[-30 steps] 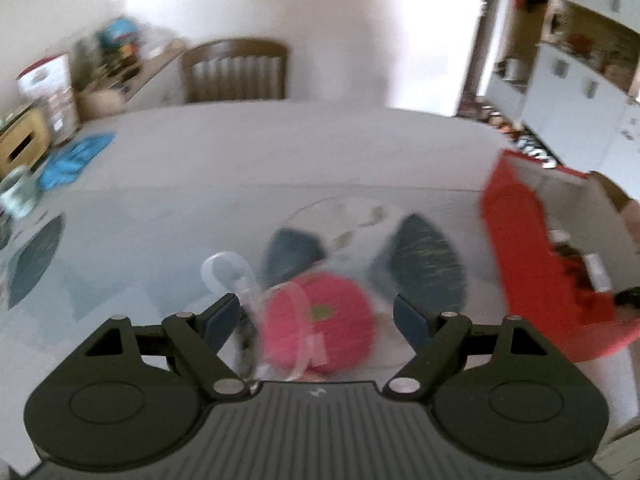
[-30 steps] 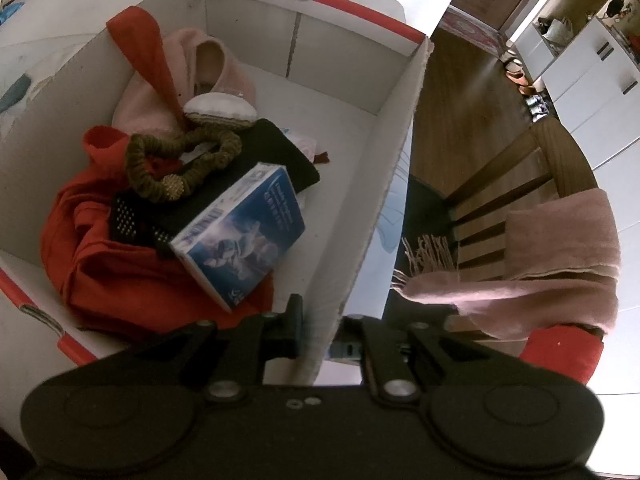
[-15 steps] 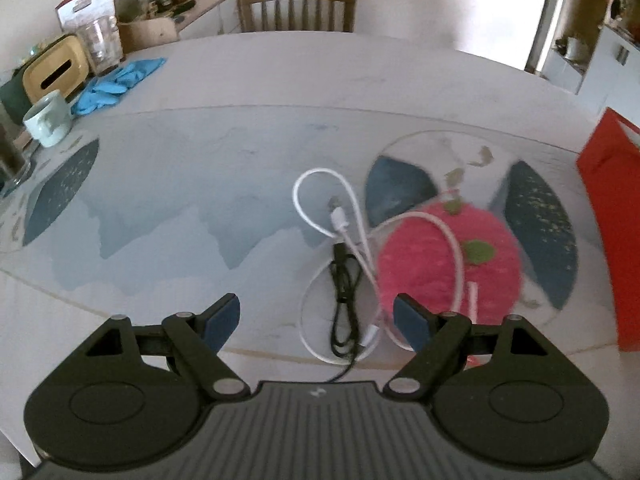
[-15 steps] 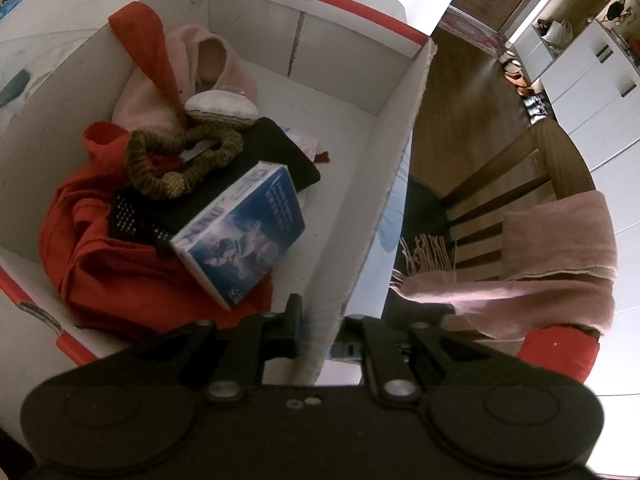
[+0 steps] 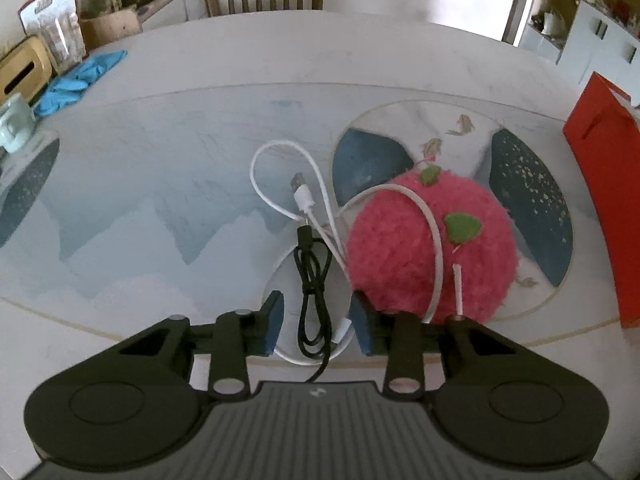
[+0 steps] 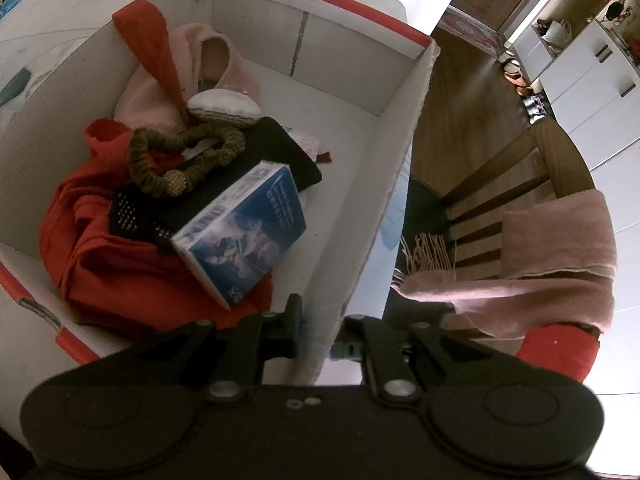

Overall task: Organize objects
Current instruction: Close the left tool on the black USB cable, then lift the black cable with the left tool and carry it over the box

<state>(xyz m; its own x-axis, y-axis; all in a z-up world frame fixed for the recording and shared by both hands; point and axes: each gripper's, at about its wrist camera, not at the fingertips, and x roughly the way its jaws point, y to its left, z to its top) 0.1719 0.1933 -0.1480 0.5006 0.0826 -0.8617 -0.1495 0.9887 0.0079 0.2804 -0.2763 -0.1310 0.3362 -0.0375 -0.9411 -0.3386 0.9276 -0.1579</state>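
Table surface and items resting on it

White table [image 5: 360, 52] with a blue-printed cover: black cable [image 5: 310, 292] and white cable [image 5: 280, 184] lie tangled beside a pink fuzzy ball [image 5: 404, 256]; blue gloves [image 5: 76, 78] and mug [image 5: 12, 128] at left edge; red-trimmed cardboard box [image 6: 384, 184] at right.

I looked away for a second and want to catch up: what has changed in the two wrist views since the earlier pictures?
The left gripper came down over the cables beside the pink fuzzy ball, and its jaws are closing around the black cable and a loop of the white cable; no pad presses on them yet. The right gripper stayed clamped on the cardboard box wall; the box contents lie as before.
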